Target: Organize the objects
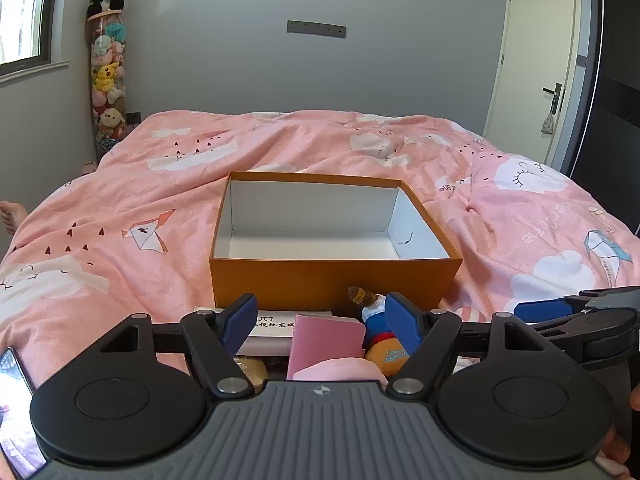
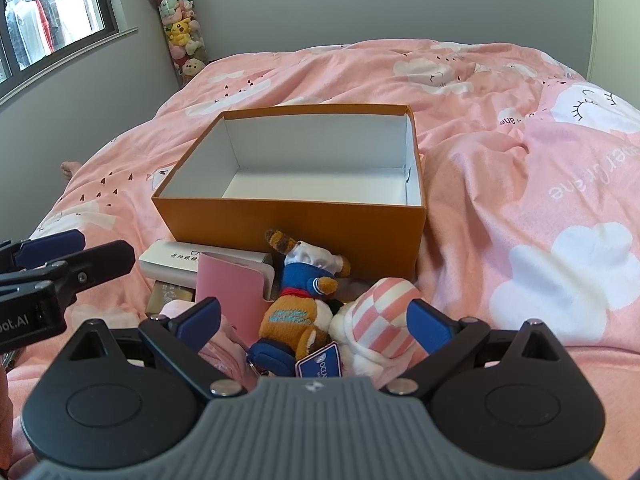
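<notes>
While both grippers stood wide and empty, the plush toy (image 2: 298, 312) lay lengthwise toward the box (image 2: 296, 220), nearer the right gripper (image 2: 316, 322) than the left gripper (image 1: 322, 322).

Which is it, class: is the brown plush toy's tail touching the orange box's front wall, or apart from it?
Cannot tell. In the right wrist view the plush toy raises its tail against the orange box, but overlap alone proves no contact.
</notes>
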`<state>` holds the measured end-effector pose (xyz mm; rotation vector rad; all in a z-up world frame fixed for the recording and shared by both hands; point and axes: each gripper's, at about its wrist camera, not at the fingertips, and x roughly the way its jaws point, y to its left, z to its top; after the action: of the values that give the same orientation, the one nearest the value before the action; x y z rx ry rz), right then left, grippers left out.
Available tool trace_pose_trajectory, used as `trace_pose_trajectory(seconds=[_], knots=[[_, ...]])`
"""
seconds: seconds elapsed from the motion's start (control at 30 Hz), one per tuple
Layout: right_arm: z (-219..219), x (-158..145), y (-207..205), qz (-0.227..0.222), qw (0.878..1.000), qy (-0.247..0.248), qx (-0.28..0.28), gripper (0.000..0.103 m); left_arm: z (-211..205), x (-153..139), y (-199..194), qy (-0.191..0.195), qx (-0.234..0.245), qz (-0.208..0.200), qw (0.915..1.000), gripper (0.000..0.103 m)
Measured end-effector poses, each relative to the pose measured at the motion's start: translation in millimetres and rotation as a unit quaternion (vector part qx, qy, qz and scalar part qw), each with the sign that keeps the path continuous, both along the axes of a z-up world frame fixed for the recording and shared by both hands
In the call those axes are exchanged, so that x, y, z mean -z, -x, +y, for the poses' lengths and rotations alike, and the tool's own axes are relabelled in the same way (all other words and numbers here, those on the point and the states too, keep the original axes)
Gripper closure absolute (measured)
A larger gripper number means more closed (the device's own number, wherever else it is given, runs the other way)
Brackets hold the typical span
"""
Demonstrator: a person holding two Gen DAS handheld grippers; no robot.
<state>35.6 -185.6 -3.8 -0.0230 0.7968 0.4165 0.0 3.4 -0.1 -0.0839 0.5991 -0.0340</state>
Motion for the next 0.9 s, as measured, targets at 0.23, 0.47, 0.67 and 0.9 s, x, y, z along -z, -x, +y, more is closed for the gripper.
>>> trace_pose_trajectory(seconds=[0.23,0.47,0.67,0.9], knots=[[0,0,0,0.001,1.0,0.0,0.0,0.004,1,0,0,0.008,0.004,0.001,1.0,0.019],[0,2,1,0.003,1.0,-0.003,-0.001,0.004,-3,-1,-1,0.01,0.022,0.011,0.9996,0.023],[-4,0,-3,0.007,1.0,-0.002,-0.008,0.004,9,3,-7,0.031,0.047,0.036,0.9978,0.023],[-14,0,-17,0.015,1.0,0.023,-0.014,0.021,8,16,-25,0.047,0.081,0.09,0.9915,0.026]])
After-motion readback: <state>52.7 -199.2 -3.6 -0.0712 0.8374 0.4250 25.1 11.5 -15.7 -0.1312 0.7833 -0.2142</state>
